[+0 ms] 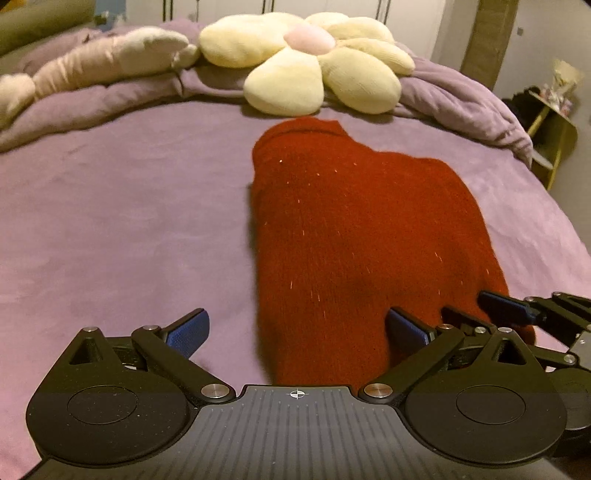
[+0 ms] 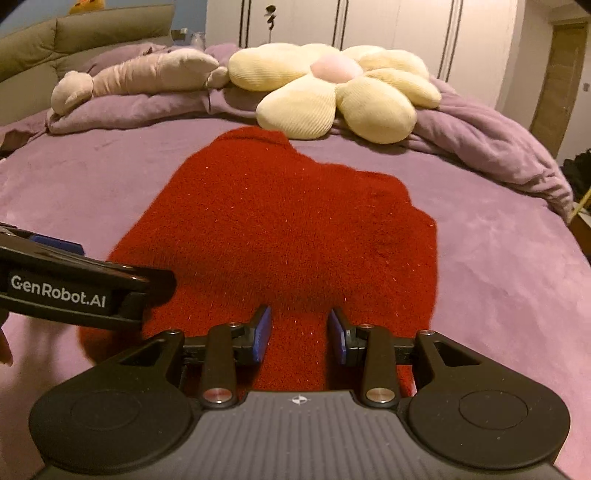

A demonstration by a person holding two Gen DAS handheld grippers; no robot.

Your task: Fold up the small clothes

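A red knit garment (image 1: 347,236) lies flat on the purple bed sheet (image 1: 110,221), folded into a long shape; it also shows in the right wrist view (image 2: 288,229). My left gripper (image 1: 295,328) is wide open over the garment's near left edge, with one fingertip (image 1: 192,328) over the sheet and the other over the knit. My right gripper (image 2: 299,332) is open just above the garment's near edge, with nothing between its blue pads. The right gripper (image 1: 517,314) shows at the right of the left wrist view. The left gripper's body (image 2: 74,284) shows at the left of the right wrist view.
A cream flower-shaped cushion (image 2: 343,88) lies at the far end of the bed on a bunched purple duvet (image 2: 480,136). A pale plush toy (image 2: 140,77) lies far left. A small yellow stand (image 1: 554,129) is off the bed's right side. White wardrobes (image 2: 369,22) stand behind.
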